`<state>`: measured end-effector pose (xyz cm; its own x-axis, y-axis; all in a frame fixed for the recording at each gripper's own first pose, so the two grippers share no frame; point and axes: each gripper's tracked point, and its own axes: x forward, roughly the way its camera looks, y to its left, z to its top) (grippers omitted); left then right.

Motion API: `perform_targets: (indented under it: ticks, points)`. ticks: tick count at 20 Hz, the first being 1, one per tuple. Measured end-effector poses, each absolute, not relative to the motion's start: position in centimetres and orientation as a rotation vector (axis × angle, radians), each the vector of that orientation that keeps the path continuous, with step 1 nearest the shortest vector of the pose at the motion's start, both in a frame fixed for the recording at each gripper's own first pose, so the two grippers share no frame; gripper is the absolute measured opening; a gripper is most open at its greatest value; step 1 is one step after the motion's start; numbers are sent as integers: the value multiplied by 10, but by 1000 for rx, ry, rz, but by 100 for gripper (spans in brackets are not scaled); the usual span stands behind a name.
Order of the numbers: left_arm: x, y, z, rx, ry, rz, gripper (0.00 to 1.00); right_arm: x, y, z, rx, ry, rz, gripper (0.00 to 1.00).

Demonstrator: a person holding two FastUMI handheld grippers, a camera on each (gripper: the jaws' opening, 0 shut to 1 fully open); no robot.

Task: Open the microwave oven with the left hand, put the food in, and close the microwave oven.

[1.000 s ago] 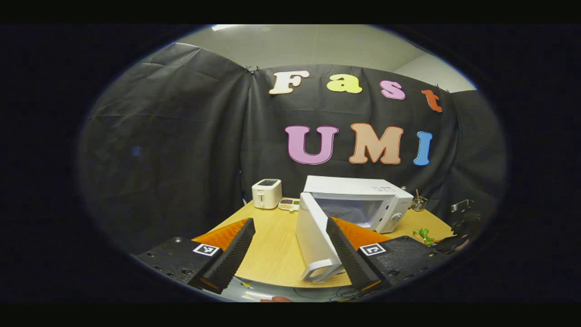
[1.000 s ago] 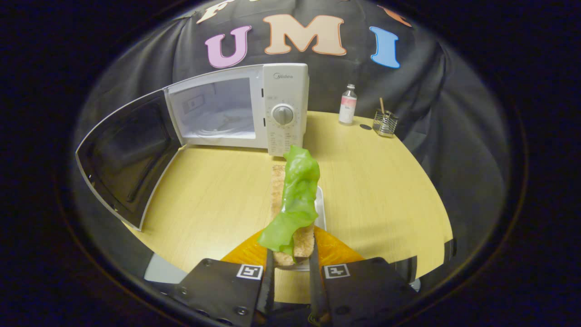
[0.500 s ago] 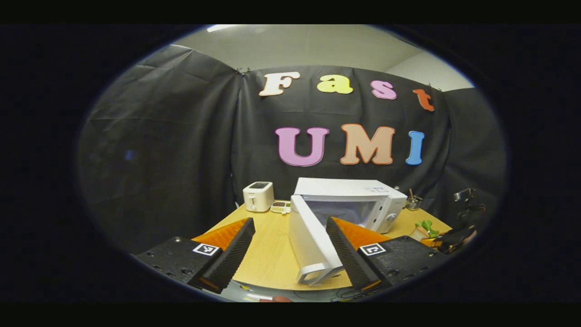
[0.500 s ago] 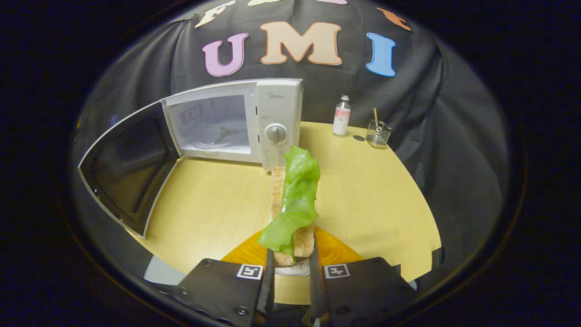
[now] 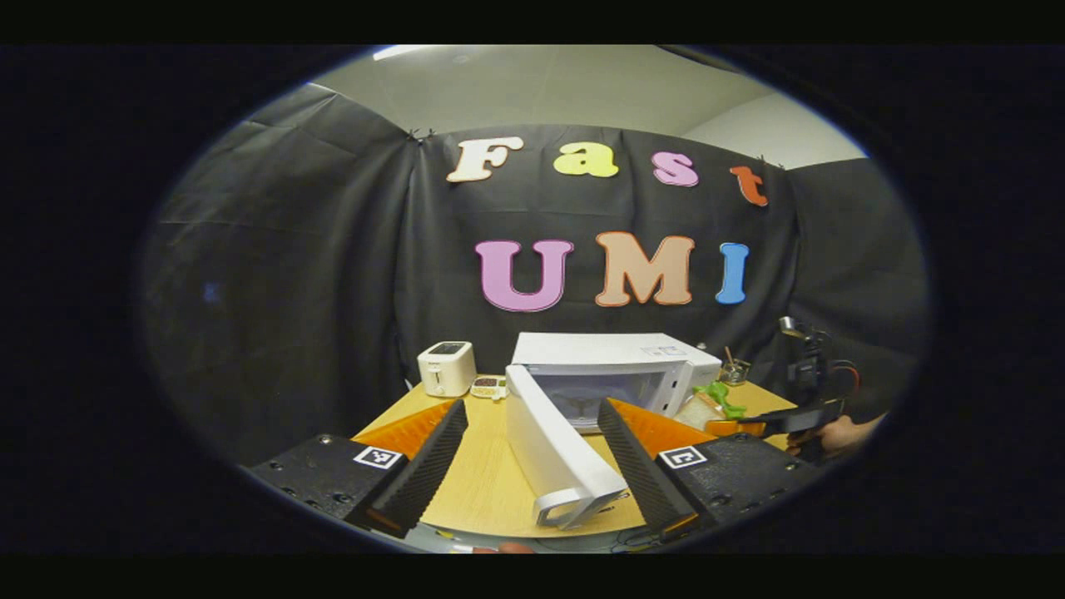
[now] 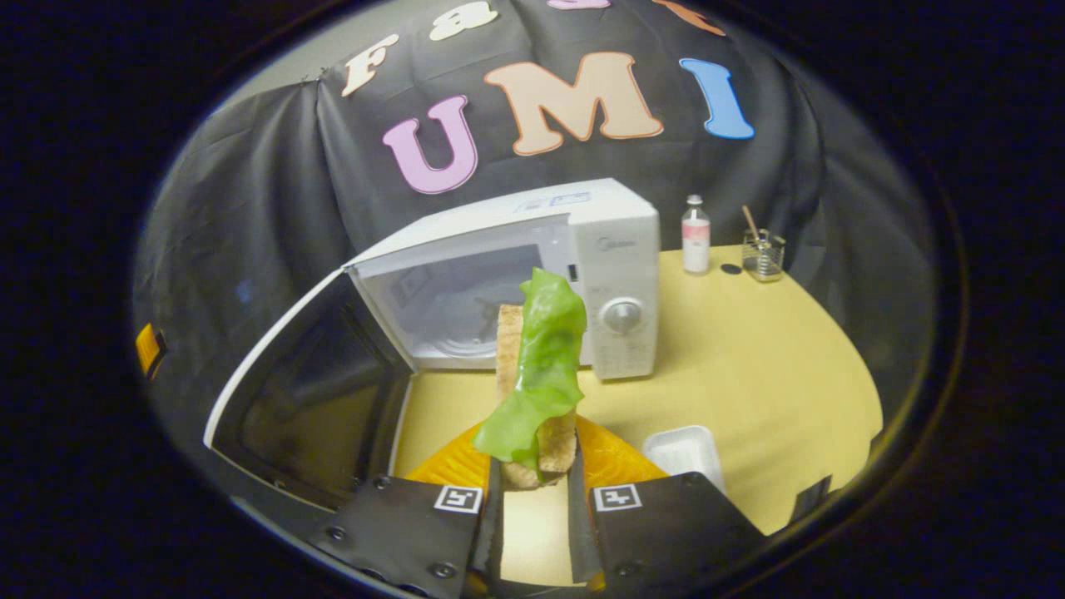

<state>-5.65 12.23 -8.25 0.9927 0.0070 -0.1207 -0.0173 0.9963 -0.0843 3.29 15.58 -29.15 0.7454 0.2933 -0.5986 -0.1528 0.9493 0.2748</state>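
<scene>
The white microwave [image 6: 616, 249] stands on the wooden table with its door [image 6: 308, 391] swung wide to the left, showing the cavity [image 6: 458, 308]. My right gripper [image 6: 534, 472] is shut on the food, a slice of bread draped with a green lettuce leaf [image 6: 542, 366], held upright in the air in front of the cavity. In the left gripper view the microwave [image 5: 616, 366] and its open door [image 5: 553, 453] lie ahead. My left gripper [image 5: 532, 470] is open and holds nothing, the door's handle end between its fingers. The right gripper [image 5: 790, 420] with the food [image 5: 714, 398] shows at the right.
A white tray [image 6: 686, 453] lies on the table [image 6: 774, 366] at the front right. A small bottle [image 6: 695, 235] and a wire holder [image 6: 763, 254] stand behind the microwave's right side. A white toaster [image 5: 447, 368] and a small dish [image 5: 488, 386] sit at the back left.
My right gripper has lifted the food off the white tray and carried it left, up to the microwave's opening. The left gripper has drifted back; the door stays open.
</scene>
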Motion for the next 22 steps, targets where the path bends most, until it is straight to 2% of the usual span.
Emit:
perform_targets:
  ticks: [1,2,3,4,5,6,7,8,9,10,11,13,14,15,16,17,18,19,22]
  points:
    - [-54,124,-82,-76,115,7,96,39,170,-292,223,693,253,34]
    - [-52,127,-81,-70,108,5,96,47,184,-292,232,692,257,34]
    - [-49,128,-80,-71,103,3,96,54,197,-294,247,695,259,34]
    - [-46,128,-82,-67,104,1,94,61,210,-296,263,699,259,29]
    - [-44,128,-81,-63,101,-4,94,69,224,-299,285,703,256,29]
    - [-43,128,-82,-60,103,-8,96,77,237,-302,315,712,251,34]
    - [-40,128,-82,-57,105,-17,96,84,249,-306,345,718,241,29]
    - [-39,127,-82,-56,104,-30,96,93,260,-311,374,723,222,34]
    - [-39,126,-82,-57,104,-42,96,101,269,-315,405,730,201,29]
    - [-38,128,-81,-60,103,-50,96,109,280,-319,440,734,189,34]
    - [-40,130,-79,-63,99,-58,94,116,291,-324,477,742,177,29]
    - [-42,137,-82,-57,104,-63,98,134,305,-328,547,746,128,29]
    - [-42,141,-83,-51,108,-61,94,144,308,-333,579,751,92,34]
    - [-42,146,-84,-45,114,-59,99,151,311,-336,611,751,52,34]
    - [-45,150,-88,-39,120,-57,94,160,314,-338,645,745,11,29]
    - [-47,156,-89,-36,121,-48,94,168,317,-339,676,733,-22,29]
    - [-48,160,-91,-39,127,-44,96,179,320,-339,702,721,-44,34]
    - [-50,165,-93,-50,135,-40,98,185,324,-340,723,711,-61,34]
    - [-52,175,-101,-65,157,-27,94,209,327,-349,752,690,-129,34]
